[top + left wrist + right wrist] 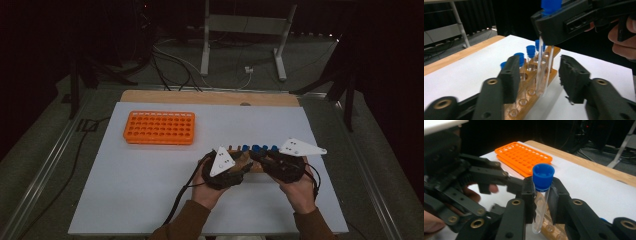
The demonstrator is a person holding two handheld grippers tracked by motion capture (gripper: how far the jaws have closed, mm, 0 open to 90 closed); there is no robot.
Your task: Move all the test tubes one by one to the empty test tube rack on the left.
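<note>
- From the high view, both my tongs sit close together over the wooden rack (pixel 250 162) near my edge of the white table (pixel 150 200). My left tongs (pixel 227 170) are just beside my right tongs (pixel 272 162), and the orange tray (pixel 160 127) lies well ahead and to the left of them.
- In the left gripper view, my left tongs (pixel 536 80) stand wide apart with nothing in them. The clear tube (pixel 544 72) hangs between their jaws, its bottom just above the rack's (pixel 529 92) holes, with blue-capped tubes (pixel 531 51) standing behind it. I judge I should close on the glass mid-length, gently and squarely, before anything lets go.
- In the right gripper view, my right tongs (pixel 541 195) are clamped on the tube (pixel 540 207) just under its blue cap (pixel 543 177), and it hangs upright. I want to keep it vertical and steady so it doesn't knock the rack (pixel 551 230) below. The left tongs (pixel 474 185) wait beside it.
</note>
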